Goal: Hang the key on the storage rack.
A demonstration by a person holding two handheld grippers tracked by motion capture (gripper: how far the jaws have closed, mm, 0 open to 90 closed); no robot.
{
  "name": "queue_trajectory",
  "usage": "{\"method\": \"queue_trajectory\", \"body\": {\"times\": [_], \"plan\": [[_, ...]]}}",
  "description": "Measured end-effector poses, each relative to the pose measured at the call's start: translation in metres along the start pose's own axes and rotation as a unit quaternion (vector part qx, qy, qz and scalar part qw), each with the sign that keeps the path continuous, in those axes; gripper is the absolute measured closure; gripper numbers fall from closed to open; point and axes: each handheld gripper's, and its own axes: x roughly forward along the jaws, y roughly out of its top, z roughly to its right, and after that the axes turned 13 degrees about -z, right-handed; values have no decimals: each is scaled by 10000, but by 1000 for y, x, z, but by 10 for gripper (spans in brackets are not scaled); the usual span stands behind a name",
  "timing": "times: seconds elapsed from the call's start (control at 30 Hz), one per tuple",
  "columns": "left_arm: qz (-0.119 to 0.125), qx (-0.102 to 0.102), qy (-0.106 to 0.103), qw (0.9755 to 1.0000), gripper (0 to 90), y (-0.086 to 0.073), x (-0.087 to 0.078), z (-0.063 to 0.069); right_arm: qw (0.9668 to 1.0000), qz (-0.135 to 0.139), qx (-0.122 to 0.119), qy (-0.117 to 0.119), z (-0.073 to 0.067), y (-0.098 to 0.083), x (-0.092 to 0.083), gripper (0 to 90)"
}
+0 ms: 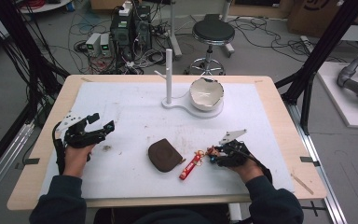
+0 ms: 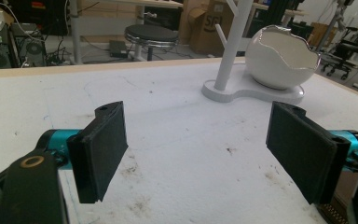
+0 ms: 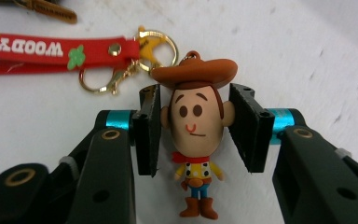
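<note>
Count on the table [image 1: 121, 100]: one keychain, one brown pouch [image 1: 164, 155], one white stand [image 1: 169, 77] with one cracked-egg bowl [image 1: 206, 93] on its base, two grippers.

Keychain has three linked parts: one cowboy figure [image 3: 196, 135], one gold ring-and-clasp set [image 3: 140, 56], one red strap [image 3: 51, 52]. In the high view the strap [image 1: 189, 166] runs near-left from the figure [image 1: 210, 152], just right of the pouch, near side of the table, right of centre.

Figure: wide brown hat, oversized tan head with two dot eyes and a red smile, red neckerchief, yellow shirt, blue trousers, brown boots. Small loop on top of the hat ties into the gold ring. The figure lies flat on the white mat, hat pointing away from the right gripper. Strap reads "WOODY" in white, with a yellow star and a green cactus shape on it, plus one gold stud near the ring end.

Right gripper [image 3: 196, 133]: jaws straddle the figure's head, one on each side at the ears. Left pad looks to touch the ear; right pad shows a thin gap. Not clamped yet.

Left gripper [image 2: 198, 154]: jaws wide apart, nothing between them, over bare mat at the left side of the table, well apart from the keychain. The stand and bowl sit far right of it.
</note>
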Motion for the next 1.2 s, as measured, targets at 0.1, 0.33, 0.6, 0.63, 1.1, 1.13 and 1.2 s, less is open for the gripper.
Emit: {"method": "queue_trajectory", "body": {"times": [0.1,0.33,0.6,0.63,1.1,1.13,1.2], "plan": [[-14,-14,15,10000,201,0,0,0,9983,574,10,-36,4,7,-11,574],[-31,-40,22,10000,203,-1,0,-1,9846,1707,-221,-299,11,32,-39,574],[-35,-49,11,10000,203,-1,1,-1,9646,2531,-516,-528,20,89,-75,575],[-37,-48,13,10000,203,-1,0,-1,9630,2538,-609,-663,20,98,-79,575],[-24,-88,-4,10000,203,-2,1,-3,9586,2737,-592,-520,32,194,-80,575],[-12,-107,-6,9999,203,-2,1,-3,9602,2680,-587,-524,32,200,-79,575],[-20,-107,-16,9999,203,-2,1,-3,9592,2707,-583,-572,32,209,-77,574]]}}
